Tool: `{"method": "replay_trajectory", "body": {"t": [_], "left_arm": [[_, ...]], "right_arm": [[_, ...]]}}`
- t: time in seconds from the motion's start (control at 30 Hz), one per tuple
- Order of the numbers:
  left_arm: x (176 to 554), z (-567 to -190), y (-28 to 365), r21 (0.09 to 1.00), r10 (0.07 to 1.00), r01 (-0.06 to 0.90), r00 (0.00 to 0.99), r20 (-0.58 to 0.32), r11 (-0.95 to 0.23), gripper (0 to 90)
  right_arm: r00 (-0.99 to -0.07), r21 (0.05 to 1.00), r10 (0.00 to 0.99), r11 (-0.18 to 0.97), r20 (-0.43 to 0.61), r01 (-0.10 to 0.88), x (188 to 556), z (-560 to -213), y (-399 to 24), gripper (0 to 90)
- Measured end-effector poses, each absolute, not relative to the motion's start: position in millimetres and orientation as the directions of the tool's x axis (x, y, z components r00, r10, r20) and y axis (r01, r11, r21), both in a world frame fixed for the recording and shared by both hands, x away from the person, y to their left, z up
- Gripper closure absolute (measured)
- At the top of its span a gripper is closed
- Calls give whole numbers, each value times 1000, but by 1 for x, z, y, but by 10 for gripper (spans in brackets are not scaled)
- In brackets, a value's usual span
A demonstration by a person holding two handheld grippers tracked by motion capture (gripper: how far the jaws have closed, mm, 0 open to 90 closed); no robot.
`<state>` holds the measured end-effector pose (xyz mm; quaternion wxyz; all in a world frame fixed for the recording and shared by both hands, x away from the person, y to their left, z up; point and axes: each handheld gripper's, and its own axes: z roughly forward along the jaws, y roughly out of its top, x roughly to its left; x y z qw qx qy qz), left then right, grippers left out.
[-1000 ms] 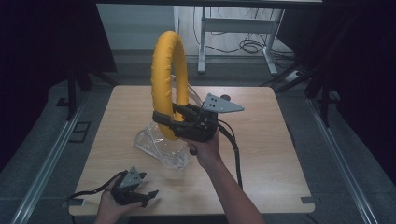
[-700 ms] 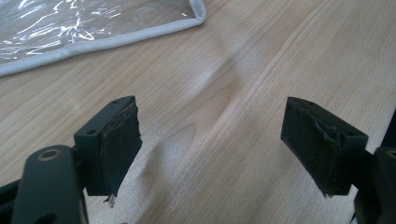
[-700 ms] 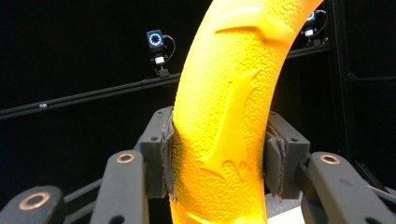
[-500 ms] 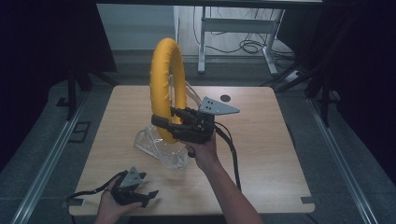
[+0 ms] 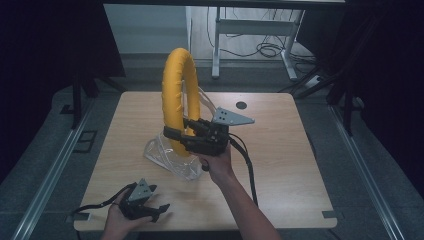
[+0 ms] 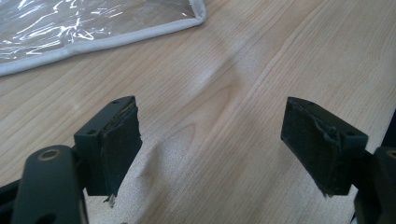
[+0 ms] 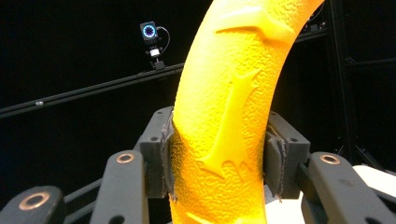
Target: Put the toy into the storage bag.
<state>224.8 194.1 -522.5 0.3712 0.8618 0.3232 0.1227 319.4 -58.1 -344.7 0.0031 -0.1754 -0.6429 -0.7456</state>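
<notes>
Yellow ring [image 5: 176,95] now upright, in right gripper's [image 5: 172,134] shut jaws.

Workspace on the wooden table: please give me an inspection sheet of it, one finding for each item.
Surface: wooden table, light, with a small dark round spot near its far edge.
Job's things: yellow ring held upright; clear plastic bag lying under it.
Clutter: nothing seen.
Grippers: right gripper shut on the ring; left gripper open, low over the table.
Cables: black cable trailing from the right gripper.
Surroundings: dark curtains, a desk frame behind.
</notes>
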Motion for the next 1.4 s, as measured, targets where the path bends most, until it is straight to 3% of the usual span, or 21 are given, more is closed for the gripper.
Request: {"method": "replay_trajectory", "body": {"t": [1.4], "left_arm": [[224, -523, 194, 716, 647, 465, 762, -26, -520, 197]], "right_arm": [[-891, 921, 236, -123, 388, 369, 333, -412, -52, 509]]}}
